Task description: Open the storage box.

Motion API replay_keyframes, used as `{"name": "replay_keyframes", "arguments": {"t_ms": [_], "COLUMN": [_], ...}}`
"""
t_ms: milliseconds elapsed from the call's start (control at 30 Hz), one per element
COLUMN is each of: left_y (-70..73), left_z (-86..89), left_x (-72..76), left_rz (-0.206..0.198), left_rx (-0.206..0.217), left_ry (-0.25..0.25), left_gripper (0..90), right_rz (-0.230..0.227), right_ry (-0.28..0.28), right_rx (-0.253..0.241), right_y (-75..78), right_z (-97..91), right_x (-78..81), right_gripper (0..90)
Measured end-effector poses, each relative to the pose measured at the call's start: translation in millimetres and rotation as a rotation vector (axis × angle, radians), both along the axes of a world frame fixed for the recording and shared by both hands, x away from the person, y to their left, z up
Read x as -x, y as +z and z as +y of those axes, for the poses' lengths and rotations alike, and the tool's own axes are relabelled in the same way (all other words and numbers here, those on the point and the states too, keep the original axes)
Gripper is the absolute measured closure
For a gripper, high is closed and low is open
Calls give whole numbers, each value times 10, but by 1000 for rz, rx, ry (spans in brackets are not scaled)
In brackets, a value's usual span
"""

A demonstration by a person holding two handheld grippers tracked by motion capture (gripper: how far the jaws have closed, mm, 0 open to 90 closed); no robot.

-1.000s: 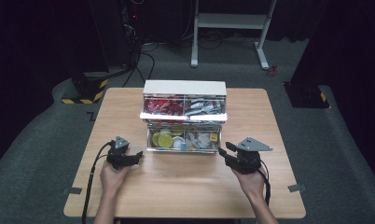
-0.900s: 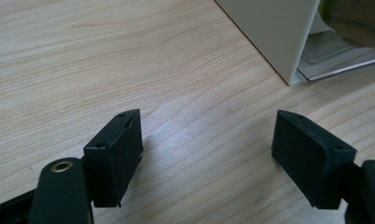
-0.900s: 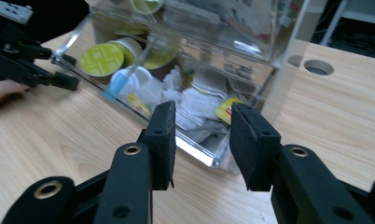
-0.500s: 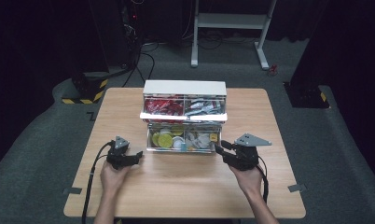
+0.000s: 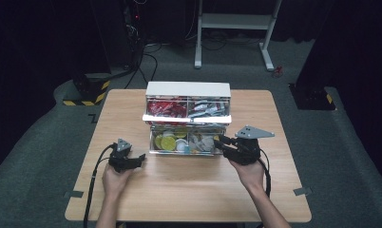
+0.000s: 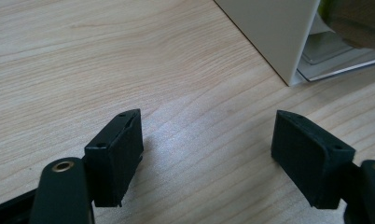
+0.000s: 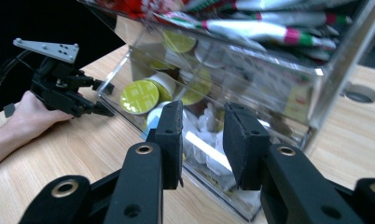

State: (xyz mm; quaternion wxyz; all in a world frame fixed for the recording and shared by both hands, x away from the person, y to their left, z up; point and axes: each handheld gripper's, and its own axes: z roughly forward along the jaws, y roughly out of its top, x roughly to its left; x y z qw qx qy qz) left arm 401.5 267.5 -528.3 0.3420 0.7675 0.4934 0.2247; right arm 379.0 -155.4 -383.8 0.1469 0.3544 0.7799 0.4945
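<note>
The right gripper (image 7: 202, 144) is being held just in front of the clear lower drawer (image 5: 182, 151) of the organiser, near its right corner. Its jaws have just been closing; a narrow gap is being left between the pads and nothing is being clamped between them. Through the drawer's wall, green-lidded pods (image 7: 140, 97) and white crumpled packets (image 7: 213, 161) are being shown; silver sachets (image 7: 288, 35) are being kept in the tray above.

The left gripper (image 6: 206, 156) is being rested low over the table, jaws spread wide and released, with bare wood between them. The white side wall (image 6: 274, 32) of the organiser is being seen just ahead of it, to the right.

In the high view, the organiser (image 5: 188, 89) is being kept at the middle of the pale wooden table (image 5: 189, 194), both grippers flanking its lower drawer, the left one a little apart from it. The table is being surrounded by grey carpet (image 5: 42, 156). Behind it, a white metal stand (image 5: 234, 21), trailing black cables (image 5: 148, 59) and a yellow-and-black striped base (image 5: 87, 92) are being left in a dark room.
</note>
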Motion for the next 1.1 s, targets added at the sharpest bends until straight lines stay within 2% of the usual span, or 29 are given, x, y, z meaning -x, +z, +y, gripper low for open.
{"name": "replay_keyframes", "arguments": {"t_ms": [200, 367, 500, 1100], "left_y": [0, 0, 0, 0], "left_z": [0, 0, -1, -1], "left_x": [0, 0, 0, 0], "left_rz": [0, 0, 0, -1], "left_rx": [0, 0, 0, 0], "left_ry": [0, 0, 0, 1], "left_gripper": [254, 254, 254, 254], "right_rz": [-11, -13, -6, -36], "right_ry": [6, 8, 10, 12], "right_rx": [-3, -39, -34, -45], "right_y": [72, 132, 155, 292], "right_z": [18, -10, 9, 72], "right_x": [-30, -42, -78, -158], "right_gripper": [690, 704, 712, 758]}}
